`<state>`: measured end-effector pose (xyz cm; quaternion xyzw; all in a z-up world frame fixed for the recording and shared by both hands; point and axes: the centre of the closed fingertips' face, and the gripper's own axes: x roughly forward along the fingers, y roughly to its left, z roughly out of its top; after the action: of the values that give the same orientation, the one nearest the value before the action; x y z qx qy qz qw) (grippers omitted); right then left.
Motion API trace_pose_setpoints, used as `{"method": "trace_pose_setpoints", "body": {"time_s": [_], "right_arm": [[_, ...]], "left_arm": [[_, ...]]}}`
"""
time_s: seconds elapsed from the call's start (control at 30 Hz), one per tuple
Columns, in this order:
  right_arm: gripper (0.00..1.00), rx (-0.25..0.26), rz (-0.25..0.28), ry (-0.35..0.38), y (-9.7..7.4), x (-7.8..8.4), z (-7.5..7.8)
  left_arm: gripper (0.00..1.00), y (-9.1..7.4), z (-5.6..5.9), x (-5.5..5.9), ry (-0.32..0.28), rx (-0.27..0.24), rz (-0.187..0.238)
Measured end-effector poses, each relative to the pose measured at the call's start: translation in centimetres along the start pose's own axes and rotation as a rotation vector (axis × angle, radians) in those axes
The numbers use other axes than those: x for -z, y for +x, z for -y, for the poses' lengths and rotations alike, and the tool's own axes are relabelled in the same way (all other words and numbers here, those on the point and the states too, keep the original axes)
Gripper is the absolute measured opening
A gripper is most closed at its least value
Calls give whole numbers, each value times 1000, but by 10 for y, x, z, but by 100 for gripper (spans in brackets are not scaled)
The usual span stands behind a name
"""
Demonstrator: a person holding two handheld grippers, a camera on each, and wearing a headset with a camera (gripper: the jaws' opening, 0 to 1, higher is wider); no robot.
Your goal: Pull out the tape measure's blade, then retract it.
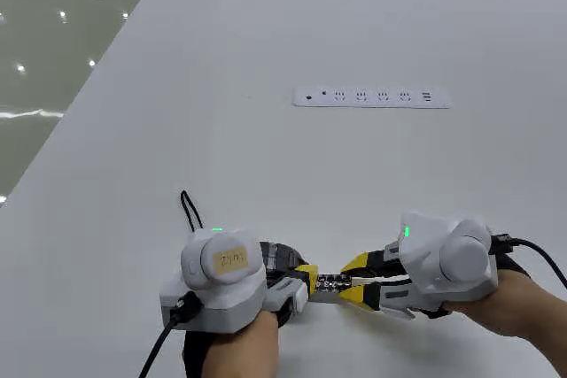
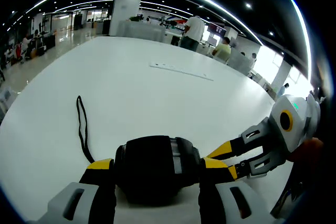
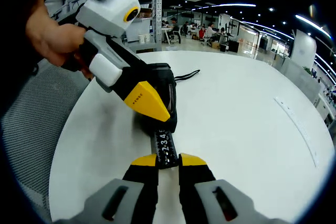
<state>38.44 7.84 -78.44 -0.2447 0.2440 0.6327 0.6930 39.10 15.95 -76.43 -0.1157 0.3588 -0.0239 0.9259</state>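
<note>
A black tape measure [image 2: 155, 167] sits on the white table, clamped between the yellow-tipped fingers of my left gripper [image 2: 155, 169], which is shut on its case. The case [image 3: 160, 90] shows beyond my right gripper [image 3: 167, 160], which is shut on the tip of the black blade [image 3: 163, 146], white numerals visible. A short length of blade [image 1: 332, 284] spans the gap between the left gripper [image 1: 297, 282] and the right gripper [image 1: 359, 282] near the table's front edge. The case's black wrist strap [image 1: 190, 210] trails away on the table.
A white power strip [image 1: 371, 96] lies flat further back on the table [image 1: 266, 59]. The table's left edge drops to a shiny floor [image 1: 53, 42]. People stand at far benches [image 2: 202, 30]. A mesh chair [image 3: 37, 129] is beside the table.
</note>
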Motion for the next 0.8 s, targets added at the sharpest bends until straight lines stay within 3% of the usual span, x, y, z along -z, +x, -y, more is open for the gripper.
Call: {"method": "trace_pose_setpoints", "body": {"time_s": [0.8], "right_arm": [[13,-18,8,0,22,-18,-5]], "left_arm": [[61,0,-1,-1,-25,10,1]]}}
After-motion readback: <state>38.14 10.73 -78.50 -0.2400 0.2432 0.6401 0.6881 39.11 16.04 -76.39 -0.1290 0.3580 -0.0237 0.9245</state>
